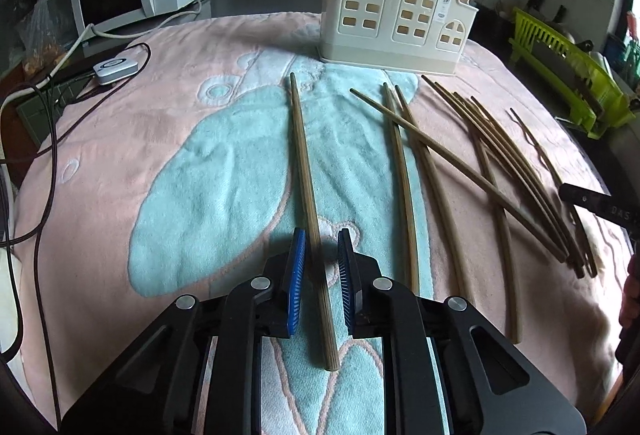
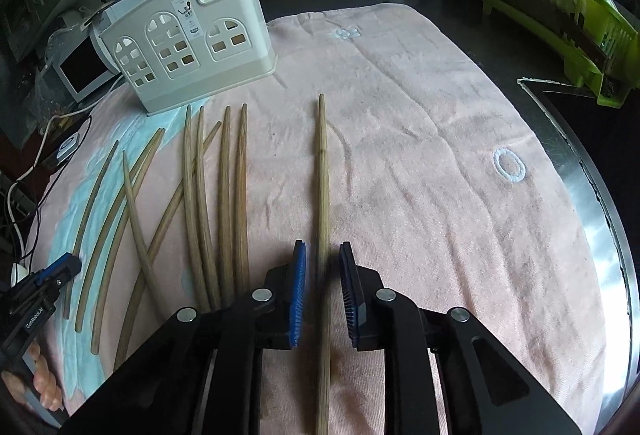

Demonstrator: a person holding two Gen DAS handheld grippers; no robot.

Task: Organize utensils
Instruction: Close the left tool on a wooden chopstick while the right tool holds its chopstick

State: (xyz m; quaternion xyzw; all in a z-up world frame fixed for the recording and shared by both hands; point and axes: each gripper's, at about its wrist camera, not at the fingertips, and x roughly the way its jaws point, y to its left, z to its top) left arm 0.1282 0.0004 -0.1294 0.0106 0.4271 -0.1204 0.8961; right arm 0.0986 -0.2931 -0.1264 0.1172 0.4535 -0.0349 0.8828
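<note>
While both grippers (image 1: 321, 241) (image 2: 323, 255) seemingly straddle chopsticks (image 1: 308, 191) (image 2: 322, 171), pads stay apart.

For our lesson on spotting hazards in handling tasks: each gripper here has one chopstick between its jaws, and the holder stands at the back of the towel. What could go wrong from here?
1. The left gripper straddles its chopstick near one end, with a gap at one pad; lifted, the chopstick may tip or slip.
2. The right gripper also sits near an end of its chopstick.
3. The chopstick pile lies crossed; a passing gripper could scatter it.
4. The holder could get nudged during insertion.
</note>
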